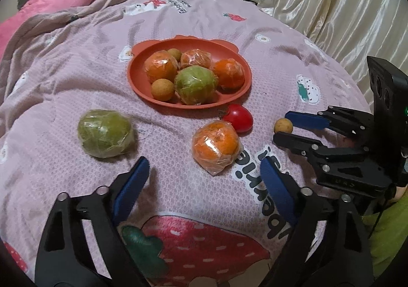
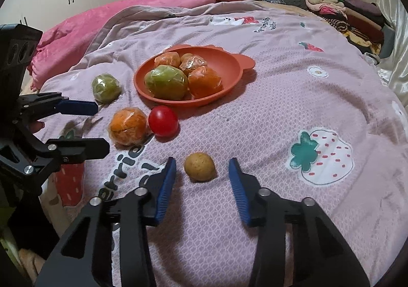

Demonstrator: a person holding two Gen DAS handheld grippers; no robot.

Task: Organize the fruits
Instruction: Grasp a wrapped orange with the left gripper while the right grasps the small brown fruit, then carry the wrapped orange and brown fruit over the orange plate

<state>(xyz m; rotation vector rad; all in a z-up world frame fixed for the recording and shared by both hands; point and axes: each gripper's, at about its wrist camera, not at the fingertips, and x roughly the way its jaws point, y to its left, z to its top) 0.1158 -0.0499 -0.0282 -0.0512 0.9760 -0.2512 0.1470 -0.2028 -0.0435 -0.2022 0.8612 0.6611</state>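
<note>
When closing on the small brown fruit (image 2: 200, 166), lying loose on the blanket (image 1: 76, 70) between the fingers of the right gripper (image 2: 202, 160), check centring first: jaws set moderately apart, a gap left on either side, no pad contact yet. Expect a small, round body to squirt forward out of an off-centre or tip-only pinch, then to roll over the soft cover towards the red tomato (image 2: 163, 121). Avoid pushing the fingertips down into the blanket; likely result: a dip in the fabric, a tilted fruit, a missed grasp. Treat the left gripper (image 1: 204, 160) as a collision hazard: held wide, nothing between its fingers, poised just short of the wrapped orange (image 1: 215, 149), near the right gripper's working area. Allow for slippery film on that orange and for a nudge passing straight to the tomato just beside it, and from there against the rim of the orange plate (image 1: 132, 75). Place with care on the plate: already crowded with wrapped fruit, little bare floor left, hence a real chance of a released fruit rolling back over the shallow rim. Disregard the wrapped green fruit (image 1: 105, 134) for now: well apart, outside either gripper's path.
</note>
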